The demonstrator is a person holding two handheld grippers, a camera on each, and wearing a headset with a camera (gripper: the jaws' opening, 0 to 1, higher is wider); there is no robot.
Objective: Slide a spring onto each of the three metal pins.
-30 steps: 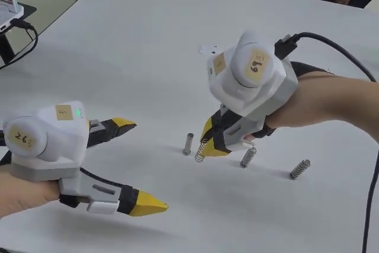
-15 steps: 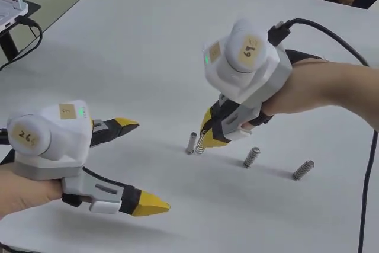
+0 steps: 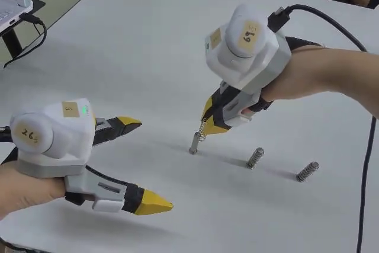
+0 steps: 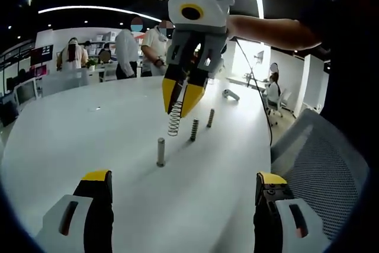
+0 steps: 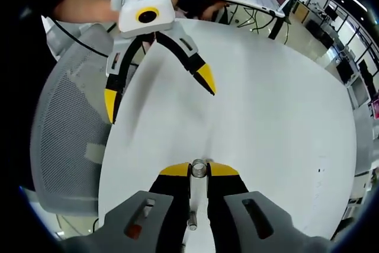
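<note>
Your right claw (image 3: 208, 128) pinches a spring (image 4: 173, 119) upright just above the pin (image 3: 194, 143) to thread it, while your left claw (image 3: 153, 164) sits open near that pin.

The left gripper (image 4: 183, 177) gapes wide over the table (image 4: 89, 140); the right gripper (image 4: 179, 105) pinches a spring (image 4: 174, 121) just above an upright pin (image 4: 160, 151).
</note>
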